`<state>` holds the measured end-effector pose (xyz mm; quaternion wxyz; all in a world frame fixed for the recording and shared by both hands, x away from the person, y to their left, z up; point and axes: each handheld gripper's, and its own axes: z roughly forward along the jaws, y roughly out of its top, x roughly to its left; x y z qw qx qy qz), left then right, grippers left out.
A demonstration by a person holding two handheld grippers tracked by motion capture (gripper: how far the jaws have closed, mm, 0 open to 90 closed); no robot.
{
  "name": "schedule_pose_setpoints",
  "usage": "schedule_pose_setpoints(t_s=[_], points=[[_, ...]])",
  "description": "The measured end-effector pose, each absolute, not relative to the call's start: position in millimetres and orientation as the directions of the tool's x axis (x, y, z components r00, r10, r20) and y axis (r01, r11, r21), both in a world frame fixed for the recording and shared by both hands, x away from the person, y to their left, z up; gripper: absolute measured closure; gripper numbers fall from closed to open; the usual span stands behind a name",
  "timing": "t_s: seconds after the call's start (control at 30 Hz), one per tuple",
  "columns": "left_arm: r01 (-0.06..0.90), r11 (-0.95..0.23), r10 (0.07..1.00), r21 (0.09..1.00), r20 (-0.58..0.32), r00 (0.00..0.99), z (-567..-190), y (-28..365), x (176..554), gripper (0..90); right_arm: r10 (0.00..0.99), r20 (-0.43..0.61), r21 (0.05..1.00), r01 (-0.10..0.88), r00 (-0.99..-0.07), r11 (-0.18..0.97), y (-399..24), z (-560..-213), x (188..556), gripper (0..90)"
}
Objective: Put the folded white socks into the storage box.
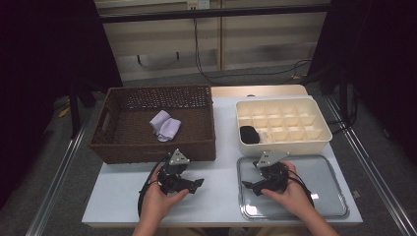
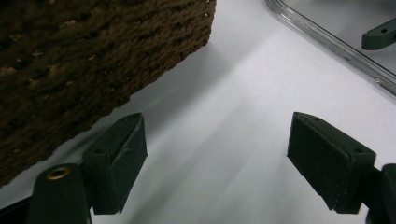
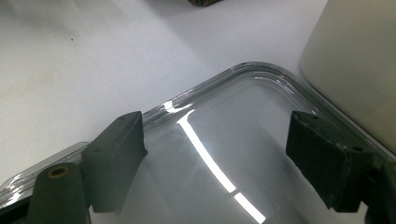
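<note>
My two claws, left point(image 1: 195, 183) and right point(image 1: 249, 185), are black. The table point(image 1: 221, 162) is white. The woven basket point(image 1: 147, 147) is dark brown and holds pale lilac cloth point(image 1: 165, 126). The compartment box point(image 1: 280, 140) is cream, with one black item point(image 1: 249, 134) inside. The tray point(image 1: 324, 206) is clear and glossy.

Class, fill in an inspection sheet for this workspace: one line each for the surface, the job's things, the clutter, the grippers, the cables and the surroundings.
Surface: white table, bare between the two grippers.
Job's things: brown wicker basket at left holding pale folded socks; cream divided box at right with a black item in one front compartment; clear tray in front of the box.
Clutter: nothing seen.
Grippers: left gripper open, over bare table beside the basket; right gripper open, over the tray's corner.
Cables: black cable looping from the left gripper; more cables on the floor behind the table.
Surroundings: grey floor, dark curtains at both sides.
</note>
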<state>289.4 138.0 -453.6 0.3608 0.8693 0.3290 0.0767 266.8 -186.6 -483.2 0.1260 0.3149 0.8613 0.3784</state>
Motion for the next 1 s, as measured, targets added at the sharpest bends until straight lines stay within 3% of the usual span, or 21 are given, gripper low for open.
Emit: schedule_pose_setpoints(t_s=[1.0], points=[[0.523,-0.529,0.597,0.669,-0.145,0.789,-392.9,142.2,313.5,19.8,0.637,0.020,0.731,0.445,-0.771,0.517,-186.8,-483.2,267.0,19.0]])
